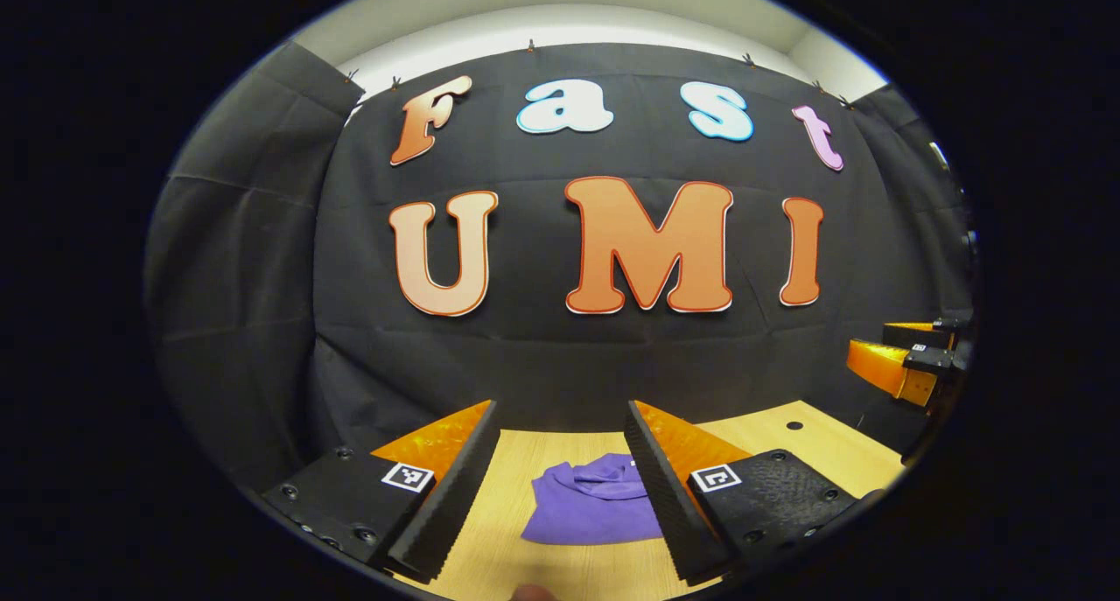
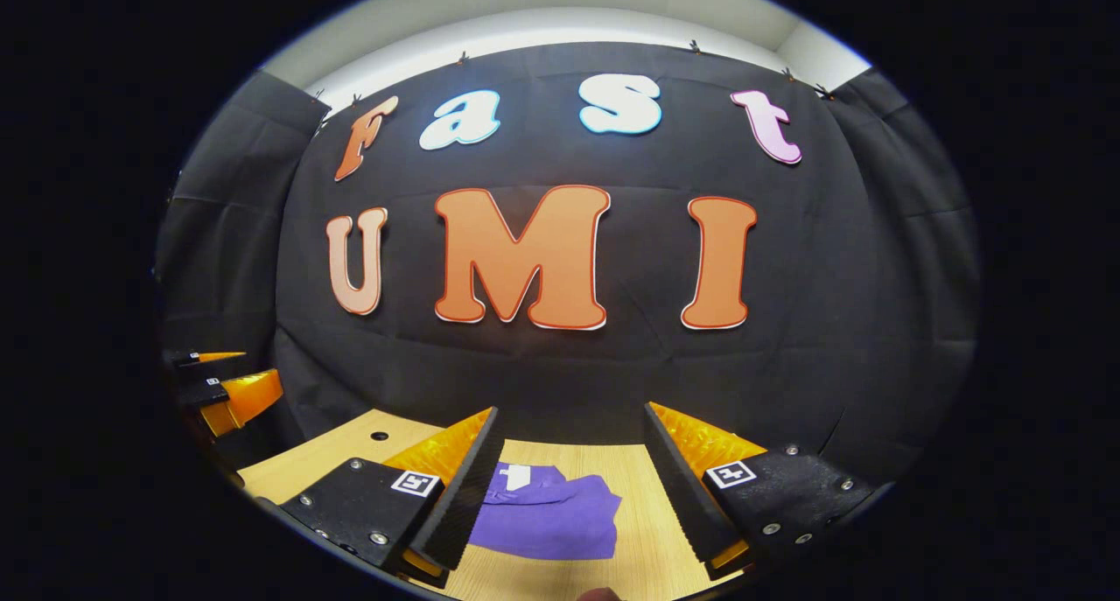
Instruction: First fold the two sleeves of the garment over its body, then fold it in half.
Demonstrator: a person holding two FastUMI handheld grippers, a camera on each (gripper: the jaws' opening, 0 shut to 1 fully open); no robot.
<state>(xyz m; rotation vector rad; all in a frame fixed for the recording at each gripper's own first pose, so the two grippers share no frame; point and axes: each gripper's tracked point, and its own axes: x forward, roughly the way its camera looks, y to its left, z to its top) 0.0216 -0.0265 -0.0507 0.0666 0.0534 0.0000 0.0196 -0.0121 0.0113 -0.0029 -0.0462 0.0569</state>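
The purple cloth garment lies folded into a compact, roughly square bundle on the light wooden bench, near its front part. In the left gripper view, the left tongs are held above the bench with the two fingers spread wide, and nothing is between them; the garment is seen beyond them, partly hidden by one finger. In the right gripper view, the right tongs are also spread wide and hold nothing, and the garment lies lower, toward one finger. A small white label shows on its upper edge. Each view shows the other tongs at the side, away from the garment.
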